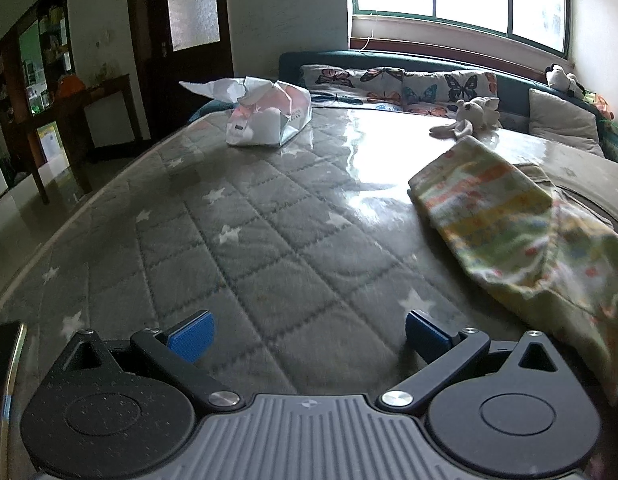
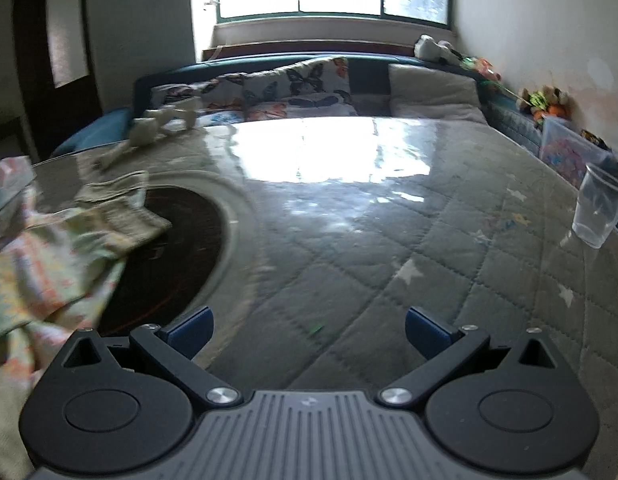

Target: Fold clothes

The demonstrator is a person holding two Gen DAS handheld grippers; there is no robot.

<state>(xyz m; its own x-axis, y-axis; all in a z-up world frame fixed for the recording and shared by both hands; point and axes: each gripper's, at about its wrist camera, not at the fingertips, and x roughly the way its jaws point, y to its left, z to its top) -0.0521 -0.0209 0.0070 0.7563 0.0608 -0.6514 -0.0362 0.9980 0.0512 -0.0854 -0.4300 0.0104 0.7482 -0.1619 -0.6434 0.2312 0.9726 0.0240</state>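
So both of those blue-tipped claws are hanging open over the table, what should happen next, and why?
Probably the left gripper should swing right toward the patterned cloth and take its near edge. Both pairs of fingers are open and empty, the right gripper too, and the garment lies crumpled and unfolded on the quilted table cover, between the two.

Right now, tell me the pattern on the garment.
Pastel stripes with small prints on the garment; left wrist view shows it best.

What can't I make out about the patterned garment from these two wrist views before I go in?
- Patterned garment: left wrist view, far side cut off by the right edge.
- Same garment: right wrist view, blurred, cut off at the left edge, so its shape is unclear.
- Its near edge: hidden behind the right gripper, jaws open.
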